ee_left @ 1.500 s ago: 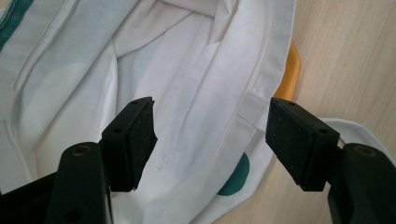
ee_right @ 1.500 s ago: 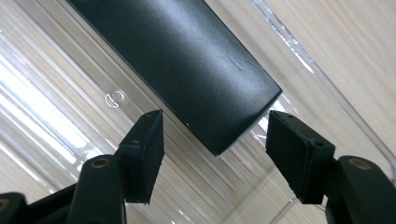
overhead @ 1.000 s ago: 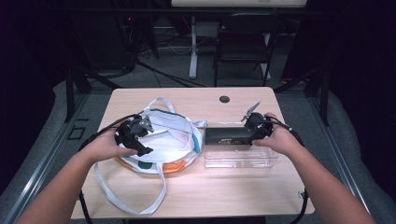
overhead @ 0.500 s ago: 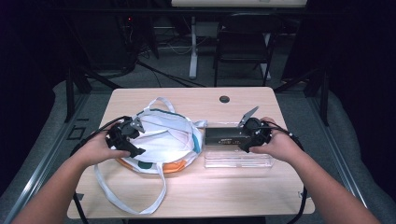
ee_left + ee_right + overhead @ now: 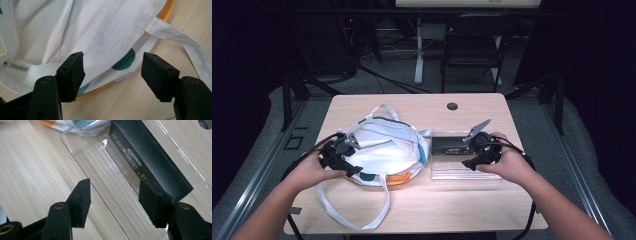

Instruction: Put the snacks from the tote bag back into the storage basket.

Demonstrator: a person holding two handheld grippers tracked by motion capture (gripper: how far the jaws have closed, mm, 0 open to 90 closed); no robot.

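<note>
1. The white tote bag [image 5: 384, 150] lies crumpled on the left half of the counter [image 5: 422, 210], its long strap [image 5: 362, 212] looping toward the near edge.
2. The left claw [image 5: 343, 156] sits at the bag's left side with its jaws spread wide; in the left gripper view the bag's hem [image 5: 117, 47] lies between the pads, and neither pad presses it.
3. The clear plastic tray [image 5: 464, 172] lies just right of the bag, with the black box [image 5: 452, 146] along its far side.
4. The right claw [image 5: 472, 150] hangs over the tray's right end; its jaws have just been closing, with the tray's near rim between them, unpinched.
5. Bare counter stretches in front of the tray and beyond the bag.
</note>
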